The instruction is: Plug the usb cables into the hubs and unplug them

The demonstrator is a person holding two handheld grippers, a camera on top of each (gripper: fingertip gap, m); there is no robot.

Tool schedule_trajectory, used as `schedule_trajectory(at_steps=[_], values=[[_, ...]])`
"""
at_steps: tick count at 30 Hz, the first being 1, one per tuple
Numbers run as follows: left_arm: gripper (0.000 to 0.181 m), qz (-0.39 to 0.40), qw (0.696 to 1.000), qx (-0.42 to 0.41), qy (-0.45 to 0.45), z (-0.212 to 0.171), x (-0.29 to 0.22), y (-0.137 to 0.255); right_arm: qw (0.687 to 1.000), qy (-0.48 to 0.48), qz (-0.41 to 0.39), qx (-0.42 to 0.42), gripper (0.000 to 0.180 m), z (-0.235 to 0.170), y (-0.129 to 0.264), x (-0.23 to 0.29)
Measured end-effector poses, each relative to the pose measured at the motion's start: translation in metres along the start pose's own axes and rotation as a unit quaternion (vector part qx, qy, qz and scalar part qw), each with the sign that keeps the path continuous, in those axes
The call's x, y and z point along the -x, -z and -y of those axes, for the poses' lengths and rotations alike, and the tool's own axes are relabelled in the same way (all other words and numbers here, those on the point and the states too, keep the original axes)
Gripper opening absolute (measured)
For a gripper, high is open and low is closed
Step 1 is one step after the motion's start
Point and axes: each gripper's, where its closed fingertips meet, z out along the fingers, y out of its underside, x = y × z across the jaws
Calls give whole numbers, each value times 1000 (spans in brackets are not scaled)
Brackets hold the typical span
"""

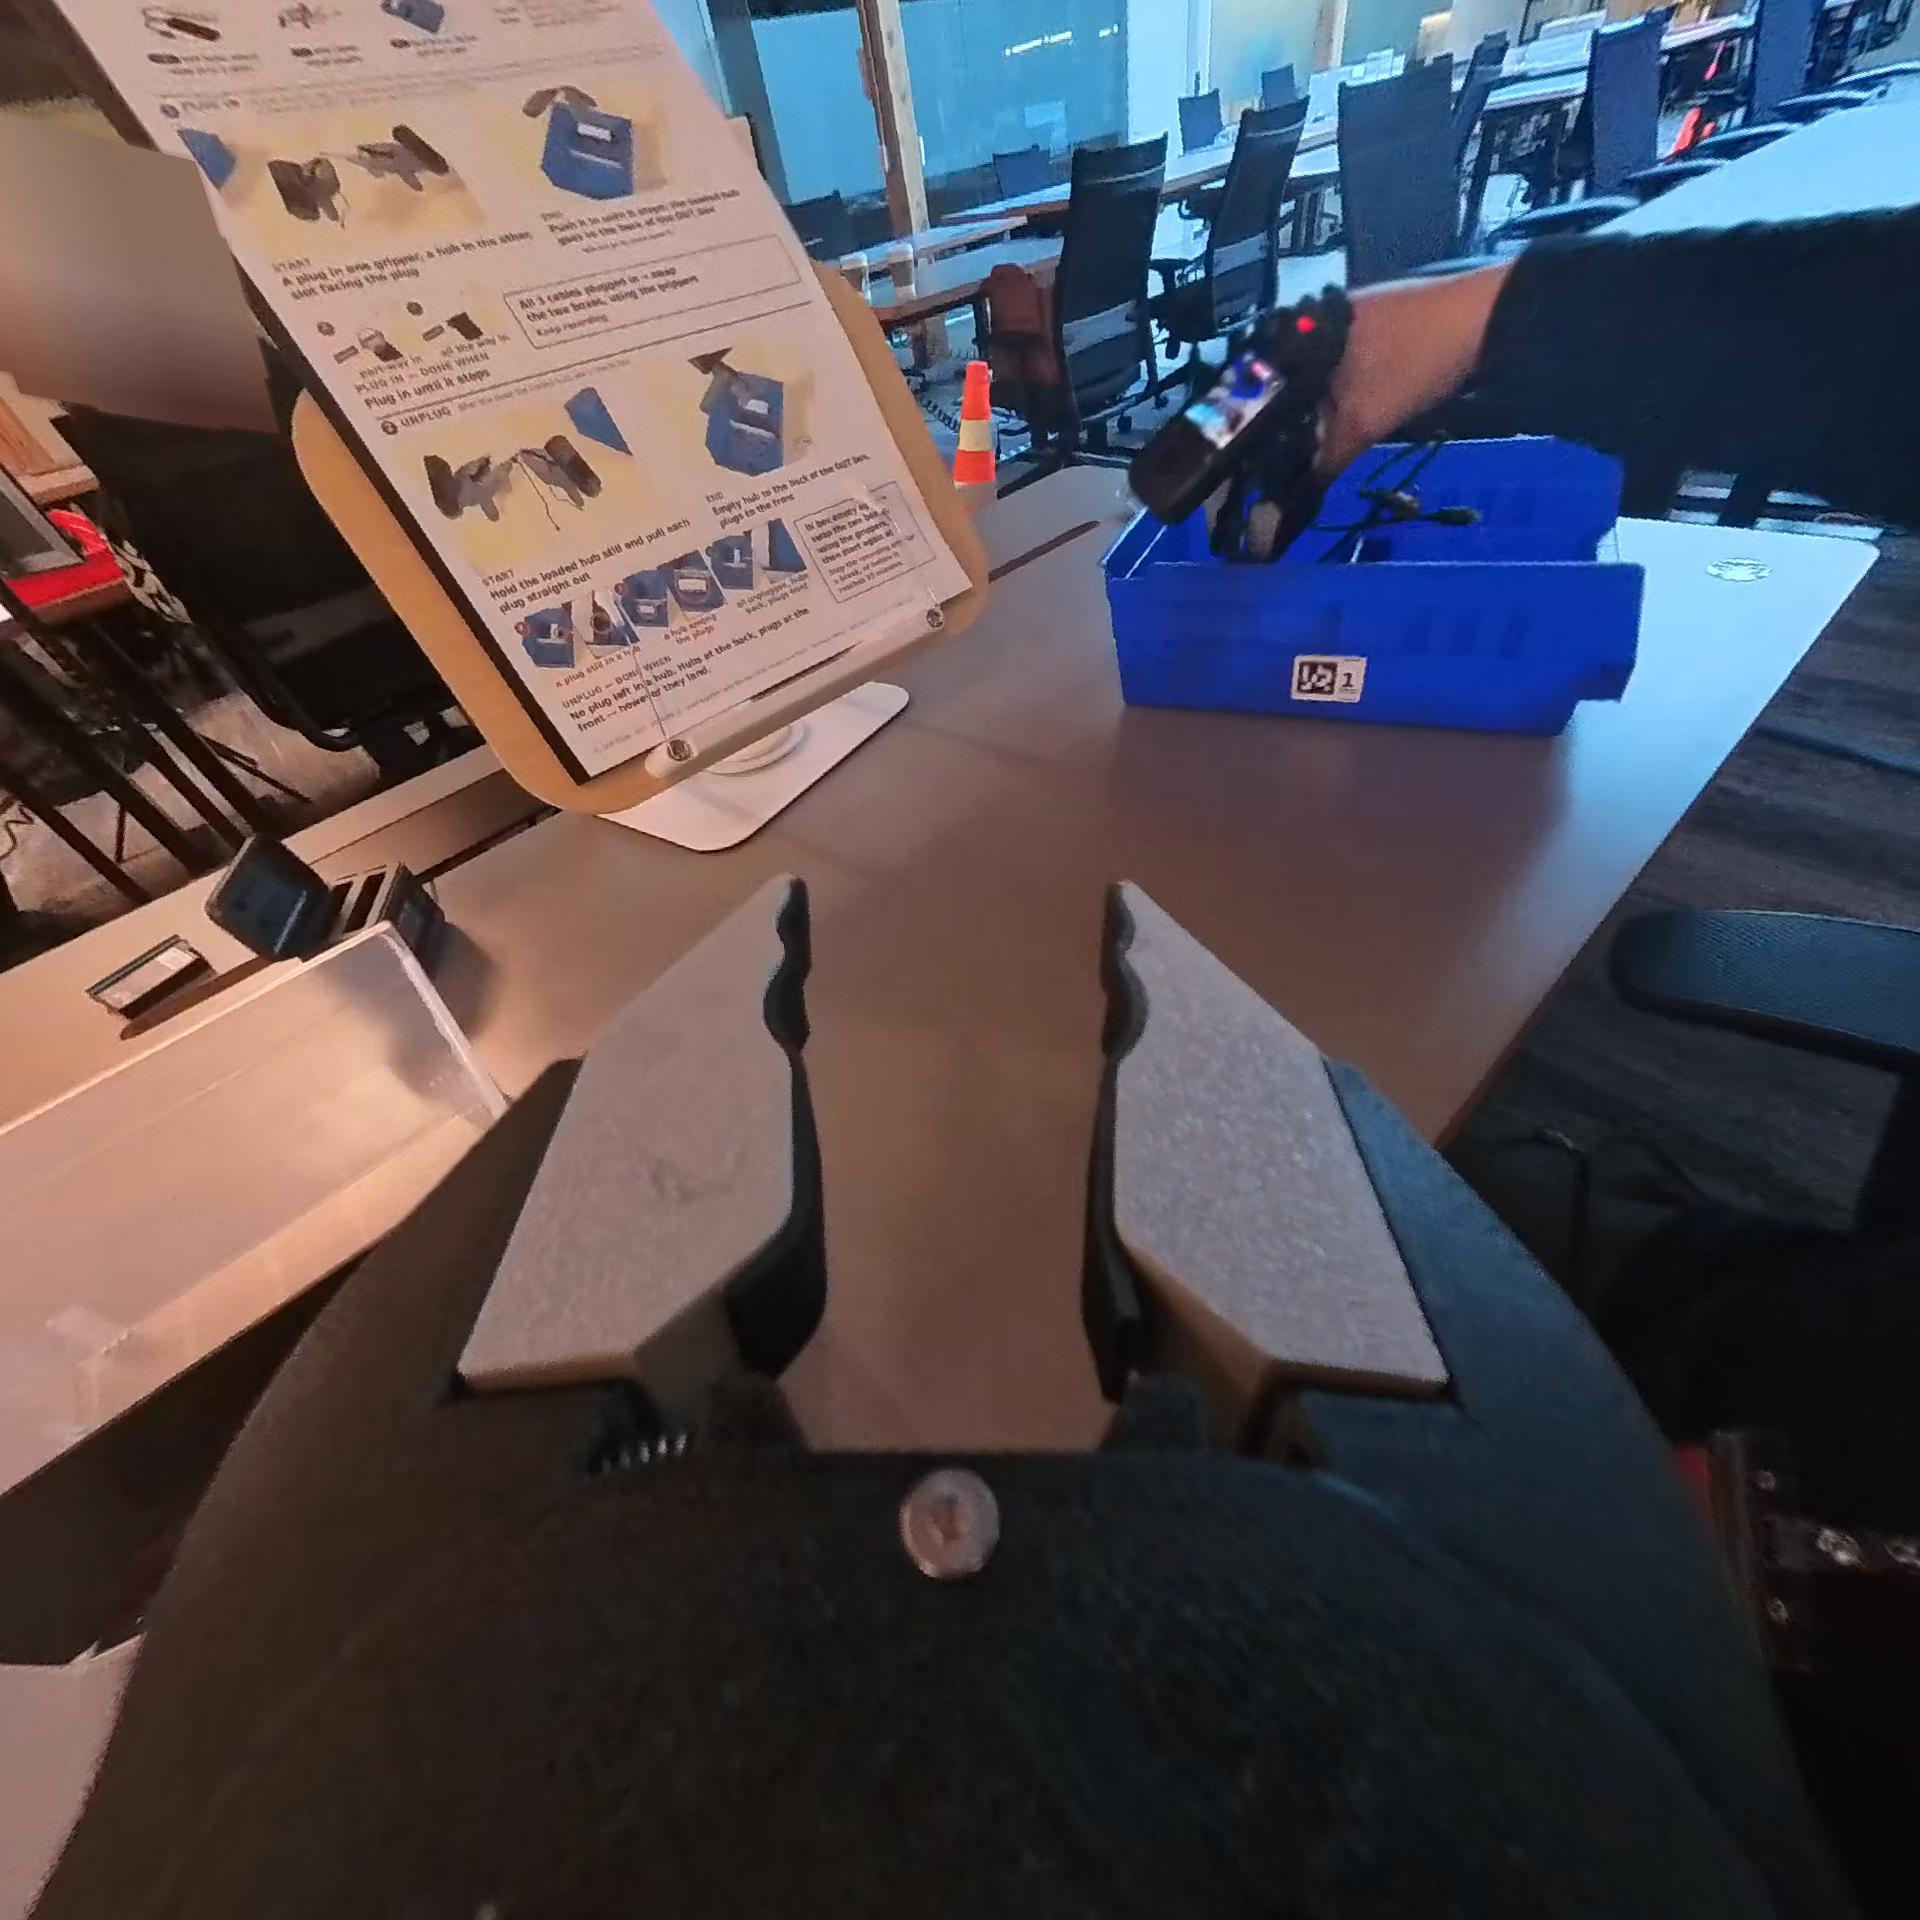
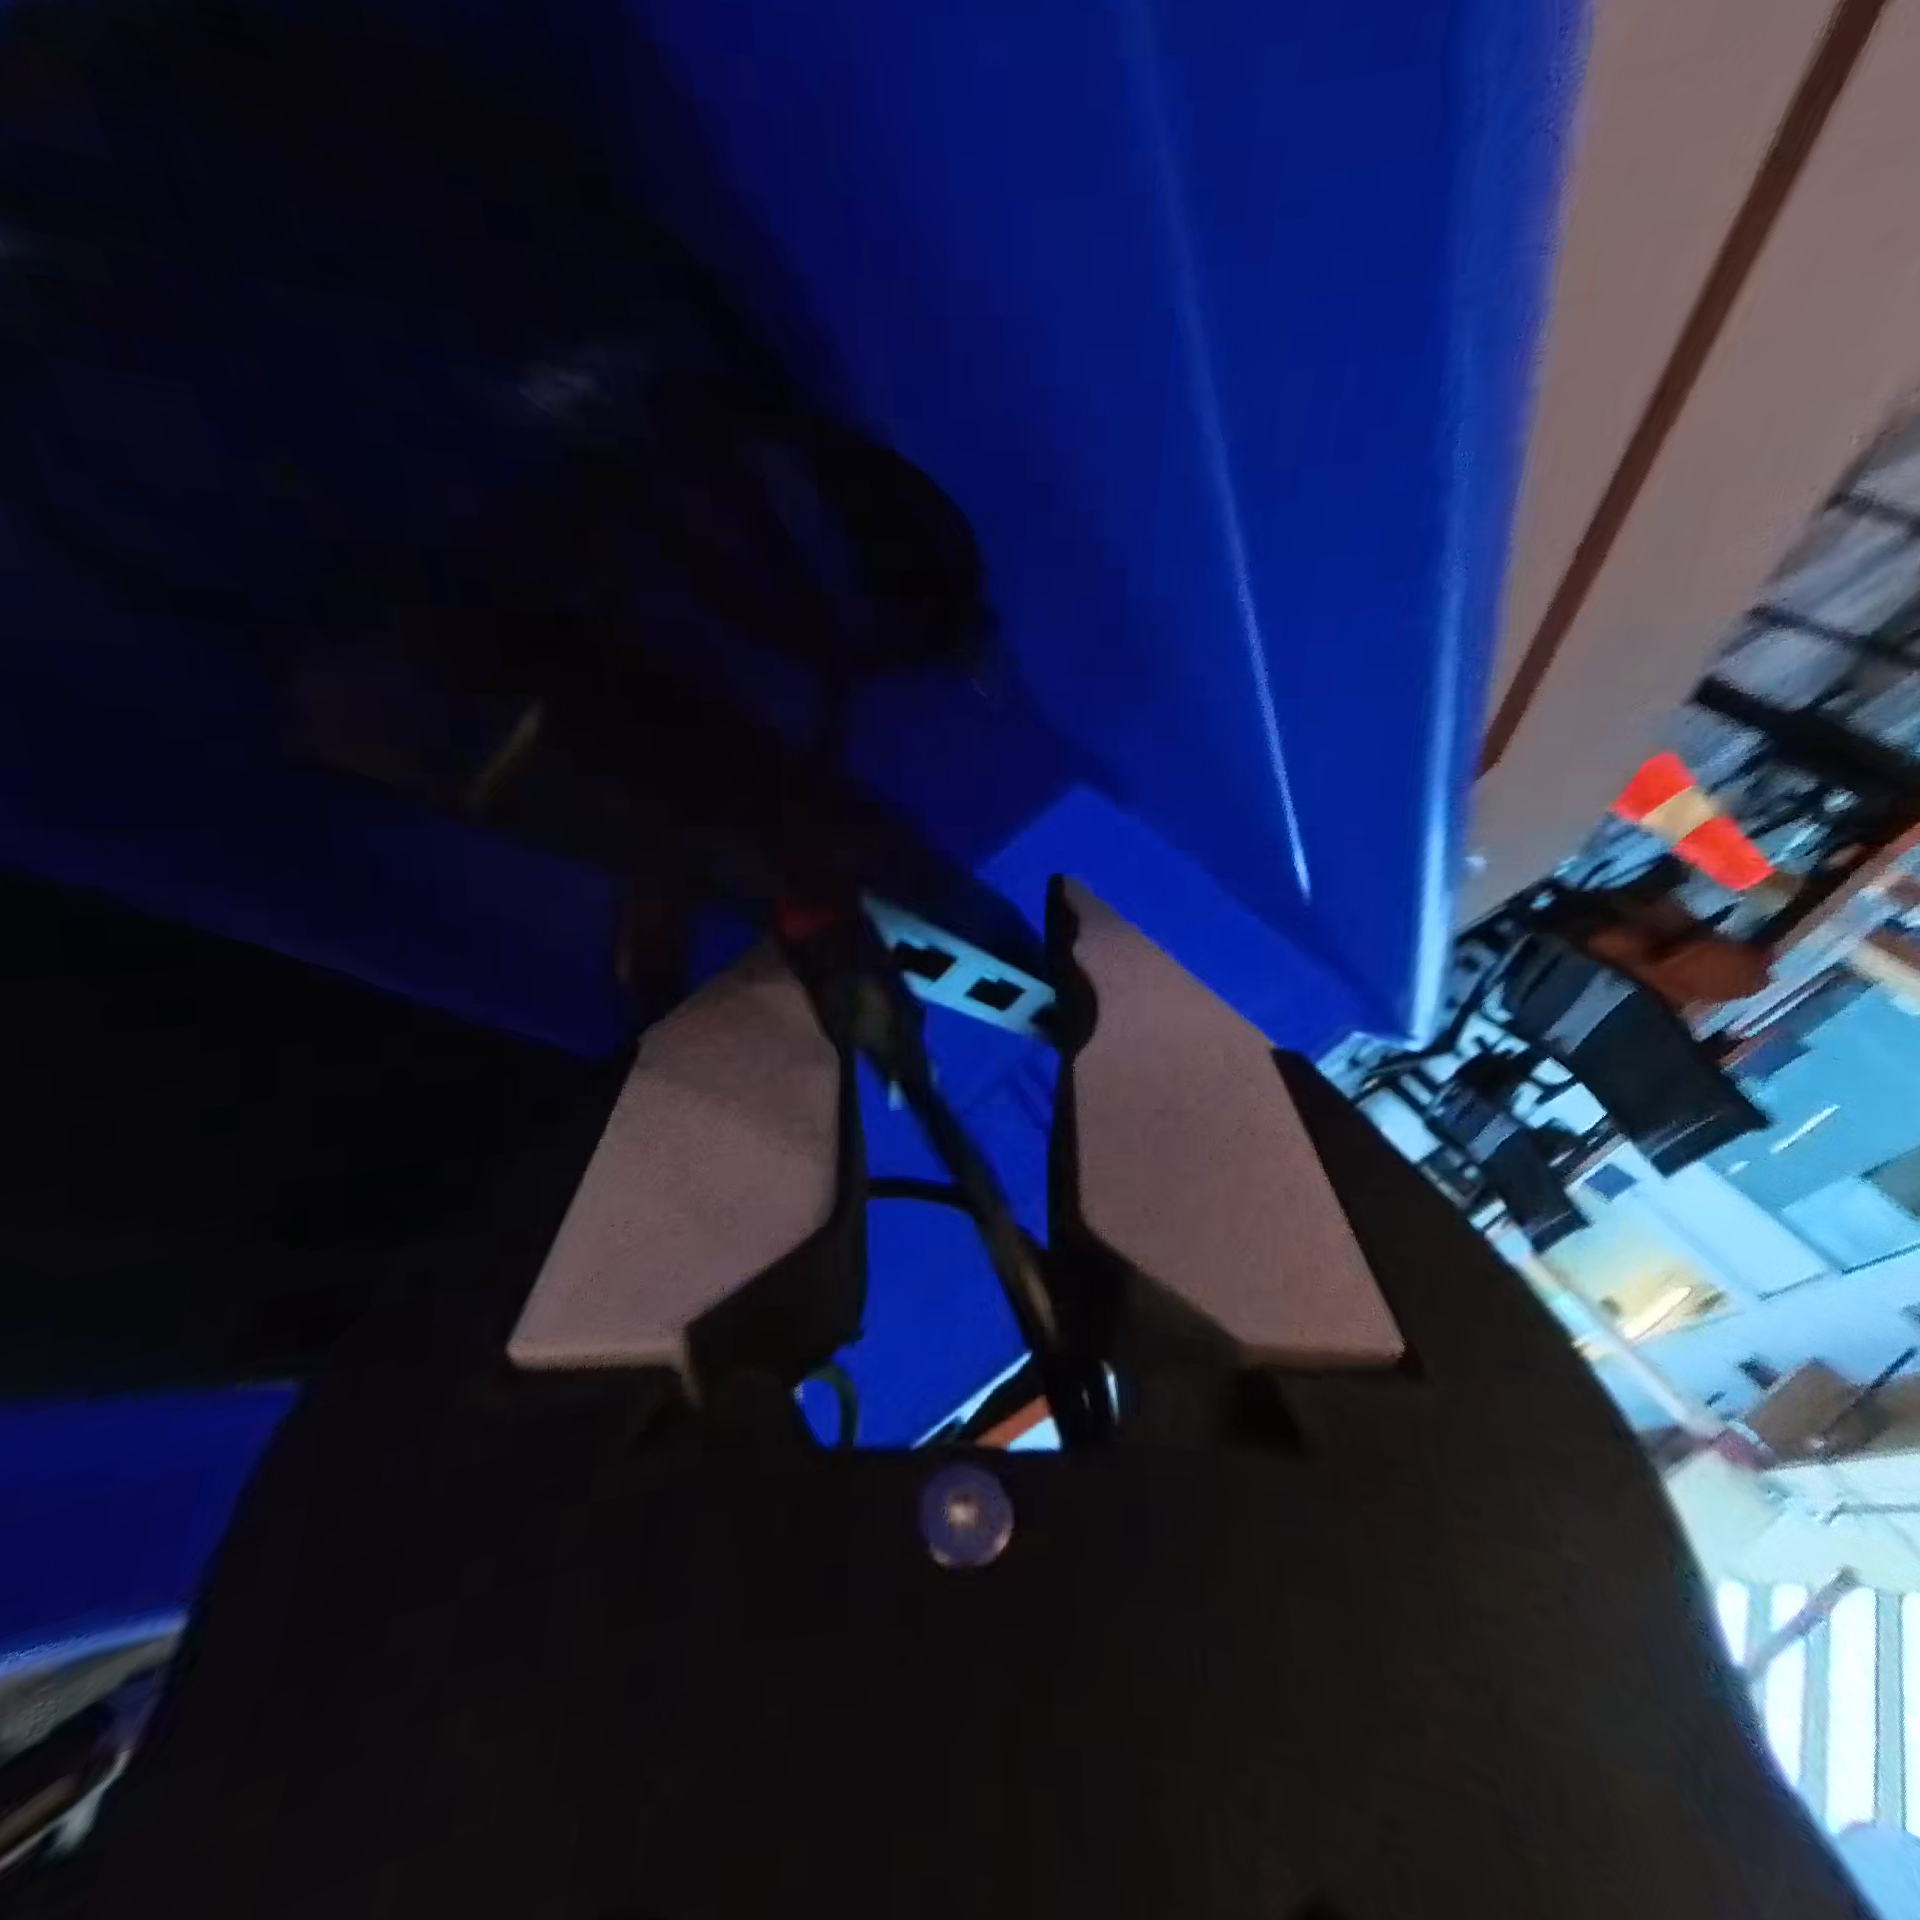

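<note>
While our left gripper [image 1: 951, 956] hung over the smooth brown table [image 1: 1039, 831], its wedge-shaped grey fingers [image 1: 665, 1174] with scalloped black pads stood spread apart with nothing between them. Across the table sat the blue plastic bin [image 1: 1351, 634], rectangular and ribbed, with a small white tag on its front wall. Thin black cables [image 1: 1392, 504] looped above its rim, and our right gripper [image 1: 1252, 520] dipped into its near-left corner, held by a hand [image 1: 1392, 384] in a dark sleeve. From the right wrist view, blurred and dim, our right gripper [image 2: 951, 966] sat deep in the bin [image 2: 1143, 416], whose glossy walls met in a sharp corner. A slim black cable [image 2: 987, 1195] ran slantwise between the fingers [image 2: 1174, 1174], which were only narrowly parted; we could not tell whether they pinched it. To the left stood a printed sheet [image 1: 540, 364] on a rounded wooden board with a white base, beside a clear box [image 1: 239, 1101].
</note>
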Motion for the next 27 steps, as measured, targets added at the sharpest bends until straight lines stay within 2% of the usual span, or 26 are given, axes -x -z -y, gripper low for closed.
schedule_trajectory(at_steps=[3,5,7,9,12,14,16,19,21,22,25,27], values=[[54,27,999,21,-1,-12,15,4,998,-1,-2,59,32,-23,-7,-10],[59,61,997,37,14,-23,36,14,999,-13,-11,51,31,-32,7,-21],[57,106,993,42,37,-33,66,31,998,-50,-30,-30,30,-29,40,-37],[55,181,980,69,51,-53,105,55,980,-108,-23,-164,29,-15,91,-46],[75,220,965,96,106,-81,135,84,922,-176,-70,-337,27,-6,179,-59],[81,214,963,81,142,-84,141,93,869,-234,-102,-424,24,0,232,-56],[83,209,962,62,162,-82,143,97,811,-270,-67,-514,21,23,275,-26],[86,202,963,65,165,-84,140,92,731,-251,36,-634,24,83,317,50],[87,205,963,71,162,-85,139,88,704,-222,102,-667,24,131,319,102],[87,204,963,69,161,-84,137,85,705,-214,123,-665,25,155,311,122],[86,196,967,52,155,-75,130,76,741,-202,134,-626,25,220,264,154],[86,193,968,48,150,-72,125,71,751,-198,147,-612,24,253,239,159]])
